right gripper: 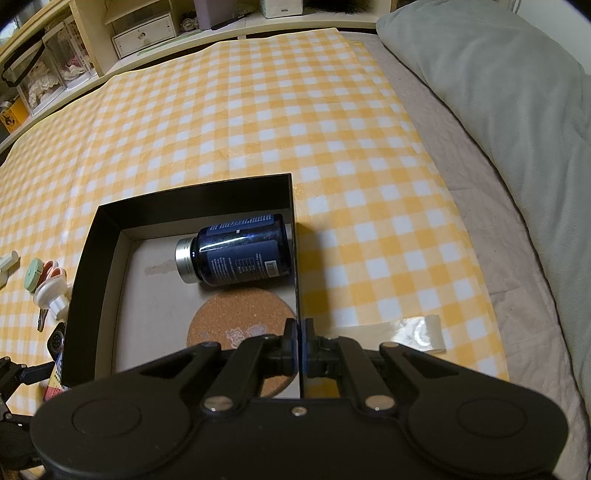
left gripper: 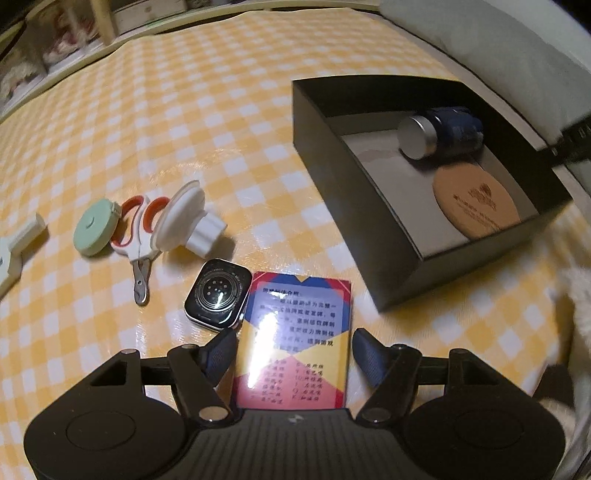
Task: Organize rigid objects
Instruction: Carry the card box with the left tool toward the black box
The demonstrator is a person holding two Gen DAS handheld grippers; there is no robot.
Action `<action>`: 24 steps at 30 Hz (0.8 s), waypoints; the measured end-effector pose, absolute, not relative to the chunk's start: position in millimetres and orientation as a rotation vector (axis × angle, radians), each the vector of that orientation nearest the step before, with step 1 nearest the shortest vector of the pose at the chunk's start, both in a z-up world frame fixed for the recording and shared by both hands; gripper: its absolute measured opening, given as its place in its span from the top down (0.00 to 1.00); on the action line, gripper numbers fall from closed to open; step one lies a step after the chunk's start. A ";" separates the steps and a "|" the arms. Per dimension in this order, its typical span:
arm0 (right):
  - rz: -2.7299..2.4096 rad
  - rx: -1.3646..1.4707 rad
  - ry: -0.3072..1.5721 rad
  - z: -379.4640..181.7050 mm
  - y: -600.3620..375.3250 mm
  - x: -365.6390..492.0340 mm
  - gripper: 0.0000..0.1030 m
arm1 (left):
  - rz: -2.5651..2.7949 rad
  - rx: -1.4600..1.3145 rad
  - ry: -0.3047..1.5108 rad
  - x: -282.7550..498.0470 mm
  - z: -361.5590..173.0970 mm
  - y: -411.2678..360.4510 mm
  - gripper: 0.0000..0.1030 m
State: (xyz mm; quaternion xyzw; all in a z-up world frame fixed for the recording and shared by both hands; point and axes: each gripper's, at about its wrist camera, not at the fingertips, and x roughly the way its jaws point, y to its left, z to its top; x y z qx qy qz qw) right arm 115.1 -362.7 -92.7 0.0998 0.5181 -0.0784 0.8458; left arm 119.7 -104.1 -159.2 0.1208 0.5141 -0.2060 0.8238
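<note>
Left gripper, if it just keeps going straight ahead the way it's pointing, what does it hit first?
The left gripper is open with the card box already between its fingers, so that box comes first. Beyond it lies bare checkered cloth, with the black box off to the right, though depth is hard to judge.

Yellow-and-white checked cloth (right gripper: 295, 122) spread flat, glossy under the light. Grey pillow (right gripper: 517, 92) bunched along the right, grey-brown bedding (right gripper: 517, 266) beneath. Strip of clear tape (right gripper: 406, 332) at the cloth's edge. Wooden shelving (right gripper: 85, 48) behind, white drawer box (right gripper: 144, 33) tucked in.
</note>
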 end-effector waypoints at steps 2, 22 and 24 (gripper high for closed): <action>-0.166 0.211 1.093 -92.7 -362.7 115.0 0.97 | -0.423 0.255 1.091 120.3 -159.5 -105.8 0.39; -0.165 0.208 1.095 -92.7 -362.1 114.7 0.97 | -0.445 0.212 1.044 94.8 -114.0 -98.9 0.39; -0.165 0.208 1.095 -92.8 -362.0 114.8 0.97 | -0.449 0.212 1.008 95.3 -103.5 -98.8 0.39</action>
